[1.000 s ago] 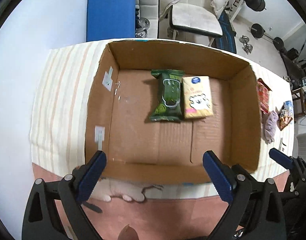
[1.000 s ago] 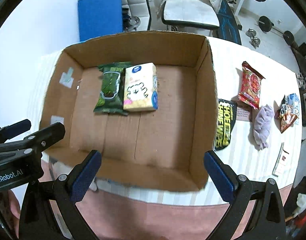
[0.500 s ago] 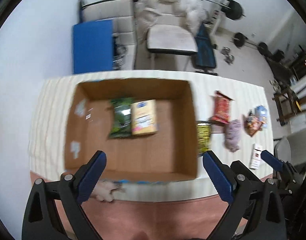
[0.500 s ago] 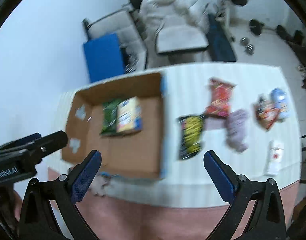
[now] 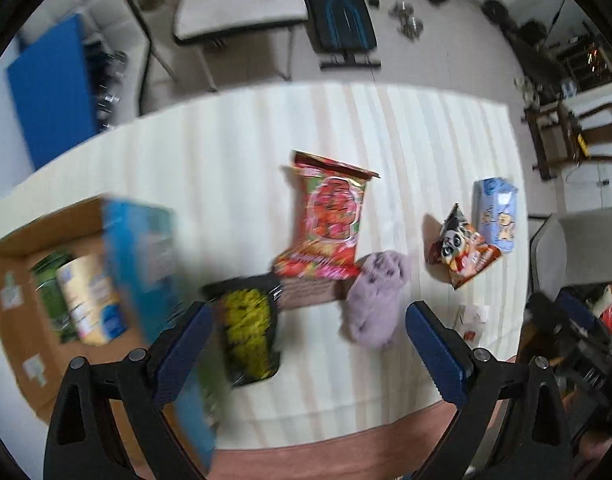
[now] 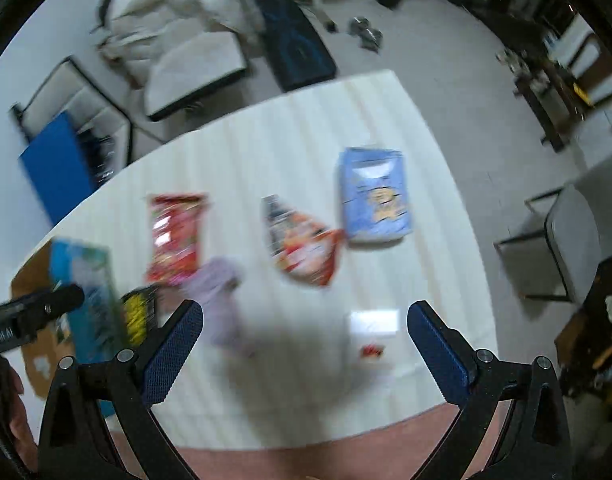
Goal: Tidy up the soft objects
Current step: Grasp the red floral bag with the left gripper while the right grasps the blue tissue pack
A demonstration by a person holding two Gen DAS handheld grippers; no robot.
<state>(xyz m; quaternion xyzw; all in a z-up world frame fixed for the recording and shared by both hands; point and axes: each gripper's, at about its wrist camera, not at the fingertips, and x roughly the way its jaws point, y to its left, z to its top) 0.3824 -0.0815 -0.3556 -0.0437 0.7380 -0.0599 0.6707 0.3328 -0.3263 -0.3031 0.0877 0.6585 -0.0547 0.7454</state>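
My left gripper (image 5: 310,344) is open and empty above the striped table, over a black-and-yellow packet (image 5: 250,336) and a lilac plush (image 5: 376,300). Beyond them lie a red snack bag (image 5: 330,220), a panda snack bag (image 5: 462,252) and a pale blue pack (image 5: 496,212). The cardboard box (image 5: 14,264) at the left holds a green pack (image 5: 52,292) and a cream pack (image 5: 90,300). My right gripper (image 6: 306,344) is open and empty too, with the pale blue pack (image 6: 374,196), panda bag (image 6: 302,240), red bag (image 6: 174,236) and plush (image 6: 222,300) ahead of it.
A small white leaflet (image 6: 374,332) lies near the table's front edge. Chairs (image 5: 242,8), a blue mat (image 5: 50,92) and gym weights stand on the floor beyond the table (image 5: 210,168). A grey chair (image 6: 574,236) is at the right. The left gripper's body (image 6: 30,316) shows at the left edge.
Both grippers have swung from over the box to the right, so the loose packets and plush now lie ahead and the box sits at the left edge. Both stay open.
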